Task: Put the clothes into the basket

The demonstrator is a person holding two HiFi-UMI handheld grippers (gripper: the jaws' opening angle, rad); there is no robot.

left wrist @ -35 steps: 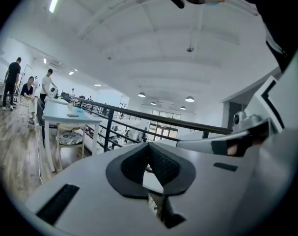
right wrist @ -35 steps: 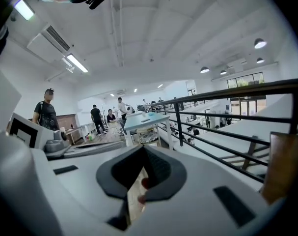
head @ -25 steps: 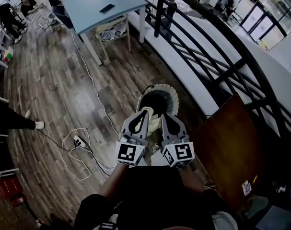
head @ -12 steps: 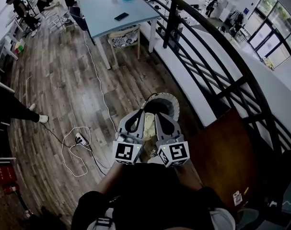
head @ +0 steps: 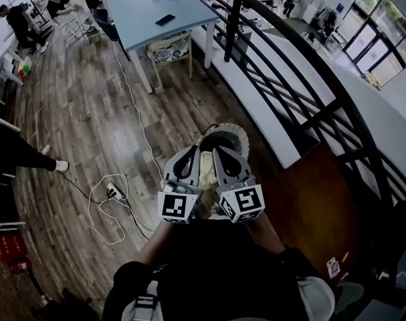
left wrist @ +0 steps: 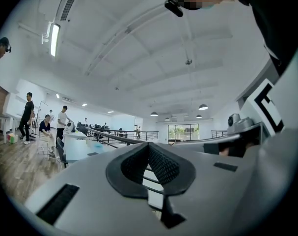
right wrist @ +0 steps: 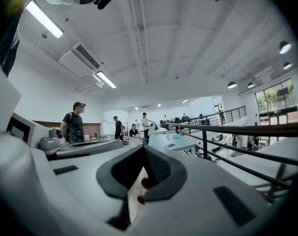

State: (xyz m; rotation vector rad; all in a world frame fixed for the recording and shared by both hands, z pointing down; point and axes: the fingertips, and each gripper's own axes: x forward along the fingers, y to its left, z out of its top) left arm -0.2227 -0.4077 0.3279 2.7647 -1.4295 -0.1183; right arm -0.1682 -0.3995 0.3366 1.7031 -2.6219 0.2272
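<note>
Grey left gripper [head: 192,155] and right gripper [head: 220,154] (jaws together) point level.

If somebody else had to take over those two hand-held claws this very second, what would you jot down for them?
Left gripper: shut, nothing between its jaws, held level.
Right gripper: shut, also empty, close beside the left one.
Both hover above the near side of the woven basket, which stands on the wooden floor.
A pale cloth shows under and between the grippers, by the basket's near rim. They hide whether all of it lies inside.
Done: neither gripper holds the cloth.
Left: check that the cloth is fully in the basket. No other clothes are in view.
</note>
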